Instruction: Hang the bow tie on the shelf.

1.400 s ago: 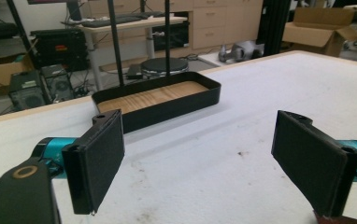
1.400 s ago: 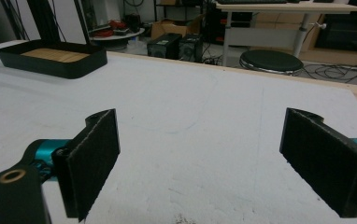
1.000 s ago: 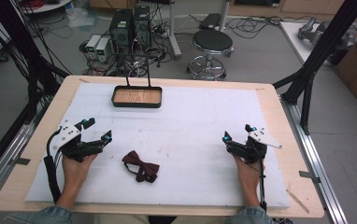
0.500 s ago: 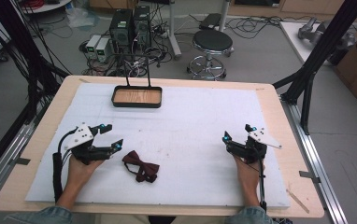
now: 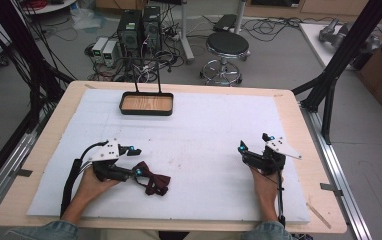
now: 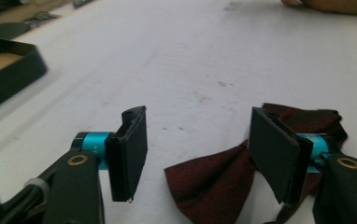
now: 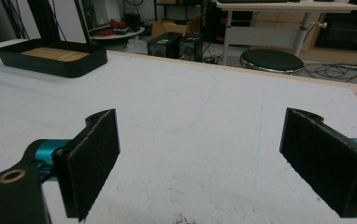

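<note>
Two jaws of the left hand-held gripper (image 6: 197, 158) stand apart, bow tie (image 6: 223, 179) between and beneath them; centre over its knot before closing. Right hand-held gripper (image 7: 209, 163) is spread, empty.

A pale wooden table (image 5: 299, 115) with rounded corners carries a white foam mat (image 5: 214, 130) that covers most of its top. On the mat, a dark red fabric bow tie (image 6: 223, 177) lies partly between the left jaws, one wing behind the right-hand jaw. A shallow black tray with a wooden floor (image 5: 146, 104) sits well ahead of both pairs of jaws.
</note>
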